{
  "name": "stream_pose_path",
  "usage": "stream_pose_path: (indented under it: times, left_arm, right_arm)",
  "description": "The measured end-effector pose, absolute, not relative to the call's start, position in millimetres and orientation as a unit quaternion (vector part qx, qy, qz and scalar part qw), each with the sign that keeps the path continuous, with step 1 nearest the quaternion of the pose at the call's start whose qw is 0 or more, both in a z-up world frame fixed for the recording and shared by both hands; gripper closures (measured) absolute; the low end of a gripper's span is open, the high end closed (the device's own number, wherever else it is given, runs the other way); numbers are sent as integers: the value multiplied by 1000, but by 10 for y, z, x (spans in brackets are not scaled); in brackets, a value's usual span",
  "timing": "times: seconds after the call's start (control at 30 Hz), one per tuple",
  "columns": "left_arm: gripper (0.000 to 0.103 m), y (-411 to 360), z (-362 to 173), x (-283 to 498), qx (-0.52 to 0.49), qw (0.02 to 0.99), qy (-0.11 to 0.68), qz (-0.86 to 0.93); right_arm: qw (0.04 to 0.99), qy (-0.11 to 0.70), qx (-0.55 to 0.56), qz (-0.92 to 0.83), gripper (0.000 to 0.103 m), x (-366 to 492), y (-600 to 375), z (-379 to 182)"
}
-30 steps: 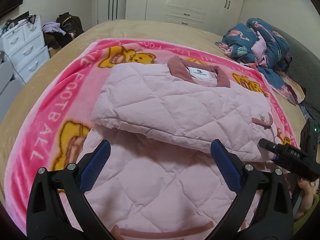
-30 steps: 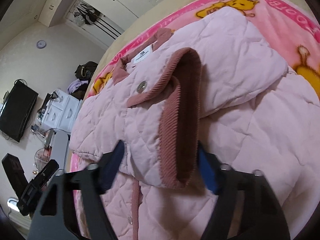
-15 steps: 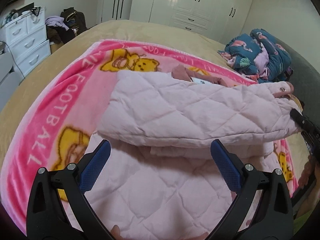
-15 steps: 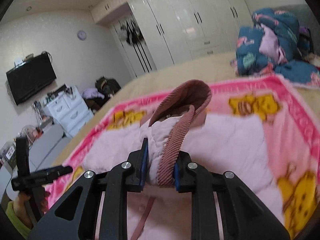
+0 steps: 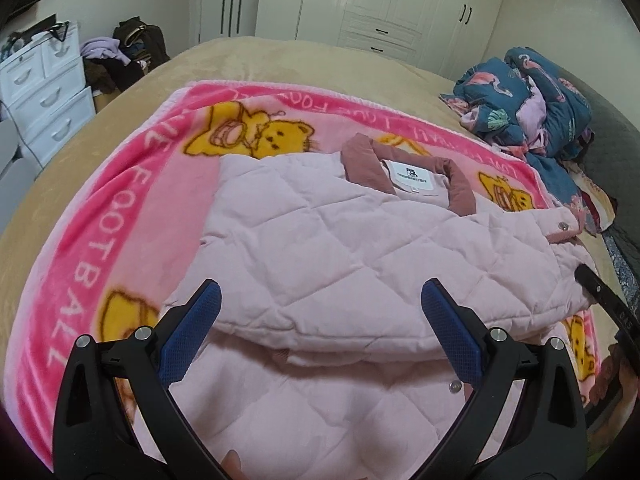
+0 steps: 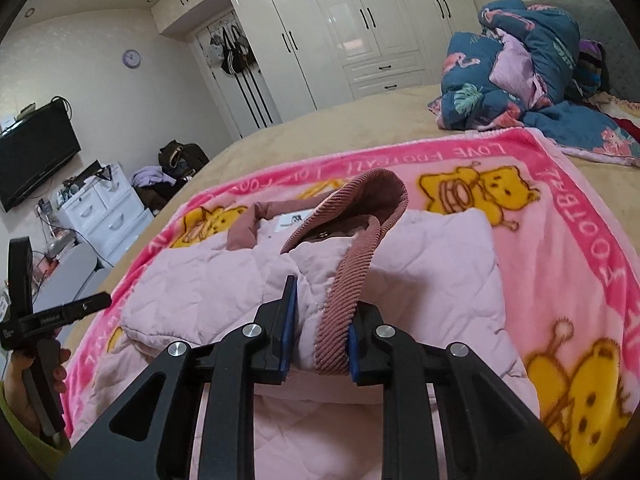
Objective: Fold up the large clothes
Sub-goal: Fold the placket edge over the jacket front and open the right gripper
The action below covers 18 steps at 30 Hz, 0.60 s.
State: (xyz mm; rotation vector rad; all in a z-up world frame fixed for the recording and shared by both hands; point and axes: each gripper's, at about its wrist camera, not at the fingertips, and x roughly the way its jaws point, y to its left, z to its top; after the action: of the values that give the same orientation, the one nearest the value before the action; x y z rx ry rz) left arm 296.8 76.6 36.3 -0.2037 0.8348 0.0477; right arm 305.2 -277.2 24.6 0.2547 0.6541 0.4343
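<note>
- The jacket (image 5: 360, 248) is pale pink, quilted in a diamond pattern, with a dusty-rose corduroy collar (image 5: 362, 158) and a white label.
- The blanket (image 5: 132, 184) is bright pink with yellow bears and white lettering.
- The bed (image 5: 256, 60) cover is tan.
- The bedding heap (image 6: 516, 56) at far right is dark blue with pink flamingos.
- The wardrobe (image 6: 360, 20) is glossy white with black handles.
- Both grippers, left (image 5: 320, 330) and right (image 6: 318, 326), are black with blue pads.

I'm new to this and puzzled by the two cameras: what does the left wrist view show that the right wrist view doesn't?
Only the left view: the left claw open and empty above the pink quilted jacket.

Only the right view: the right claw shut on the jacket's corduroy-trimmed edge, plus a wall TV and clock.

Both: the jacket, the pink bear blanket, the white wardrobes.
</note>
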Motion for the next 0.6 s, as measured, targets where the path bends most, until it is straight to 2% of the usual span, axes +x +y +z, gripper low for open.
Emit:
stream_pose_path:
  times: [0.23,0.4,0.5,0.57,0.6]
  left_arm:
    - [9,599,237,3162,-85,903,421,11]
    - [9,522,112,3270,-74,898,434,14]
    - [9,497,26,3313,-68,893,445,15]
    - [9,487,-22,3328,-63,890,452,17]
    - [9,482,-41,3329,-63,889,454,17]
  right_arm:
    - [913,329,128,207,81,3055,-2775,202]
    - [907,349,133,193,72,3086,-2792,129]
    - [904,357,142,185,63,3099,-2830,108]
    - [911,351,145,164,39,3079,-2879,133]
    - [913,345,148,157,34,3066,-2906,154]
